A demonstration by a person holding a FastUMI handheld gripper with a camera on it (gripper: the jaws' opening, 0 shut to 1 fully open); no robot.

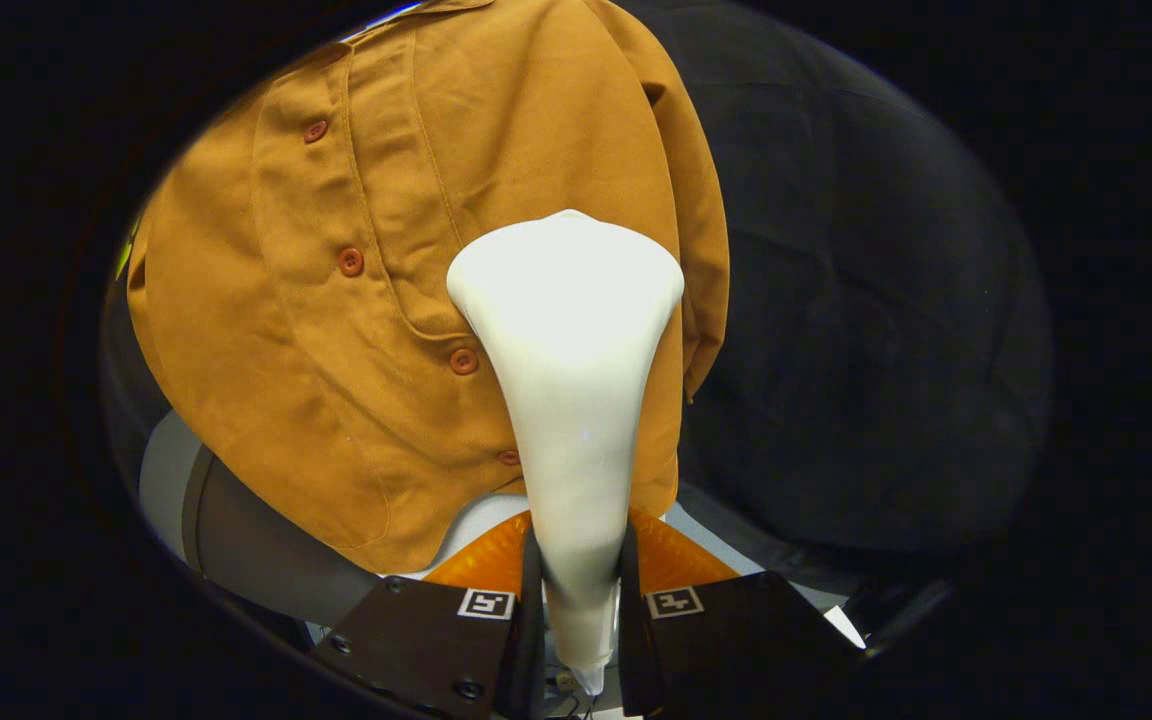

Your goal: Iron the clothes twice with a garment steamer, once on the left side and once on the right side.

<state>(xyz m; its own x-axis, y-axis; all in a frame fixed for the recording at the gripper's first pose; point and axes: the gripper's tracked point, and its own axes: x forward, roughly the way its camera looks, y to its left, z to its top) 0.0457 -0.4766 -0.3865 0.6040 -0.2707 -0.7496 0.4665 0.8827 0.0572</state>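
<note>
Gripper [577, 560] clamping both fingers [481, 565] on the narrow handle of the white garment steamer [568, 400], one finger pressing each side. Steamer rising from between the fingers, widening into a broad head beyond them. Head lying against the tan button-front shirt [386, 300], near its right half, just beside the row of buttons [351, 262]. Shirt hanging in front of the black booth wall [866, 350], its lower hem dropping just ahead of the fingers.
</note>
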